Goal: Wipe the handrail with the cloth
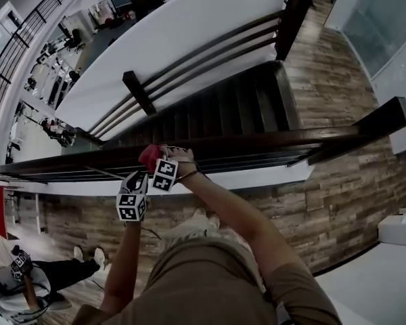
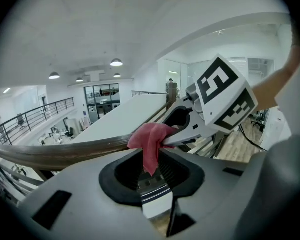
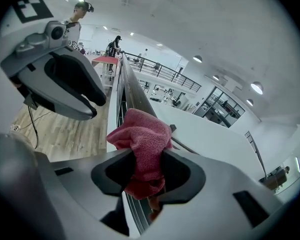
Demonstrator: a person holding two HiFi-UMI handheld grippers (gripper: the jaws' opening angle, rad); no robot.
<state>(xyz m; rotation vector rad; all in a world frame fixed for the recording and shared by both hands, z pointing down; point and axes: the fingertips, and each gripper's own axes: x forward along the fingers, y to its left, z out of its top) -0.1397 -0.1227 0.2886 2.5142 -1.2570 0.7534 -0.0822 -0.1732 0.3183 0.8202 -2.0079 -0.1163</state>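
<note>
Draped on the handrail (image 1: 257, 141) at mid-frame, the cloth (image 1: 151, 156) is clamped by the right claw (image 3: 149, 156) — a corner pinched by the left claw (image 2: 151, 155). The handrail is stretched left to right.

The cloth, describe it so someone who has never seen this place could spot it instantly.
Beside the dark wooden staircase, a long dark brown wooden handrail crosses the head view. The small crumpled red terry cloth sits on that rail, pinched by the left tongs and the right tongs. It is the only bright red thing on the dark rail.
</note>
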